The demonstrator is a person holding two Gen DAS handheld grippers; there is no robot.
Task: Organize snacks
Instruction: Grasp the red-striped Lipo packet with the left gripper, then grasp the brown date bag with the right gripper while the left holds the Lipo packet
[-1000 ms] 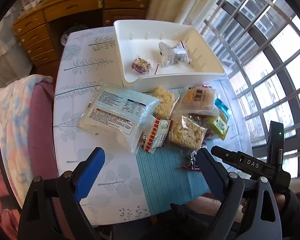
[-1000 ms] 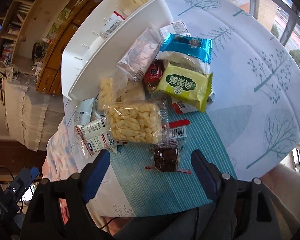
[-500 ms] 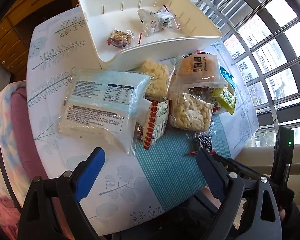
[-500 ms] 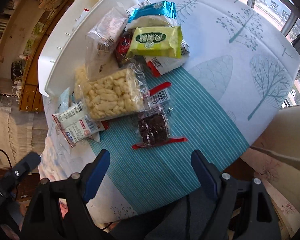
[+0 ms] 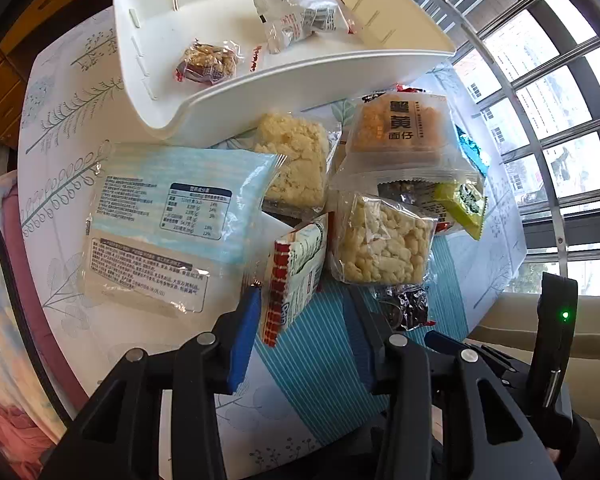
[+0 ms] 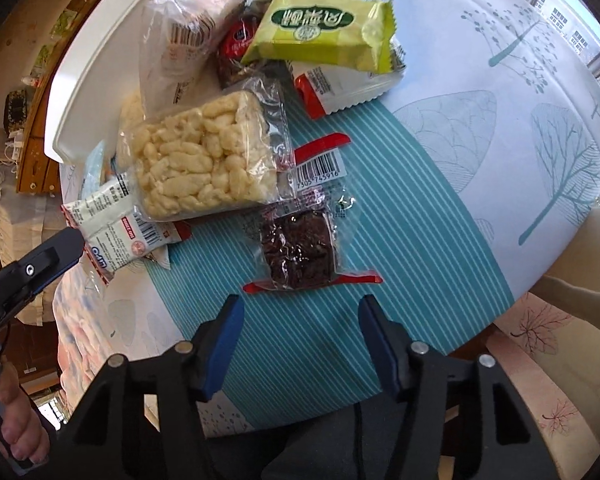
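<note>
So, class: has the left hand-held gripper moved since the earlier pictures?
Yes. The left hand-held gripper has dropped toward the table, closing in on the red-and-white packet lying there; its jaws have just been closing.

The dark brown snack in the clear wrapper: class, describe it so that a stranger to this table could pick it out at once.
Start at the teal striped mat on the tree-patterned tablecloth. At the near edge of the snack pile, just beyond the right gripper, lies a small dark brown square. Unlike the pale puffed-rice block behind it, it is nearly black, sealed in clear film with red ends.
</note>
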